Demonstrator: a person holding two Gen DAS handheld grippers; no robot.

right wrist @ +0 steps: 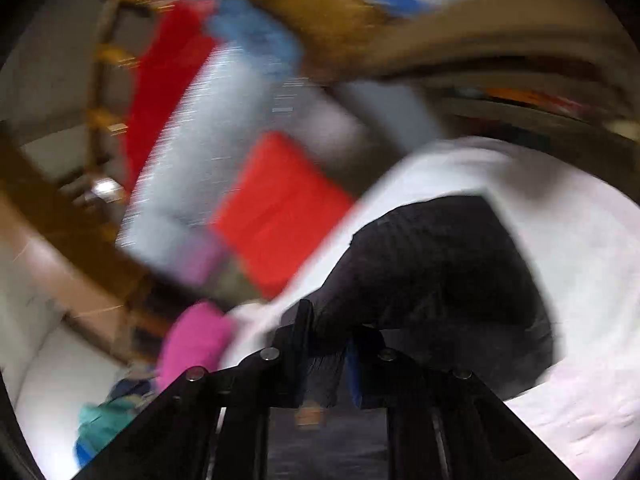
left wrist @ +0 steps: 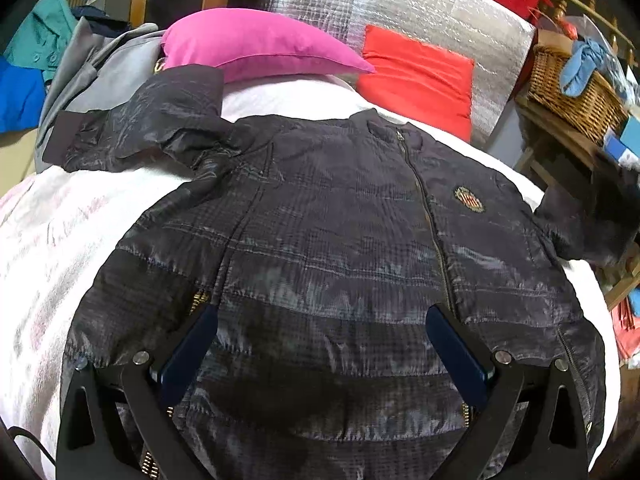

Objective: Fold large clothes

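Observation:
A dark quilted jacket (left wrist: 328,240) lies flat, front up and zipped, on a white bed cover (left wrist: 52,240). Its one sleeve (left wrist: 132,132) stretches to the far left. My left gripper (left wrist: 322,332) is open and empty, hovering over the jacket's lower front. In the blurred right wrist view, my right gripper (right wrist: 328,344) is shut on dark jacket fabric, the other sleeve (right wrist: 440,272), and holds it over the white cover (right wrist: 580,260). That sleeve (left wrist: 580,216) also shows at the right edge of the left wrist view.
A pink pillow (left wrist: 256,44) and a red cushion (left wrist: 416,80) lie at the bed's head against a silver padded sheet (left wrist: 420,4). Grey and teal clothes (left wrist: 80,64) pile at the far left. A wicker basket (left wrist: 576,88) stands on a wooden shelf at the right.

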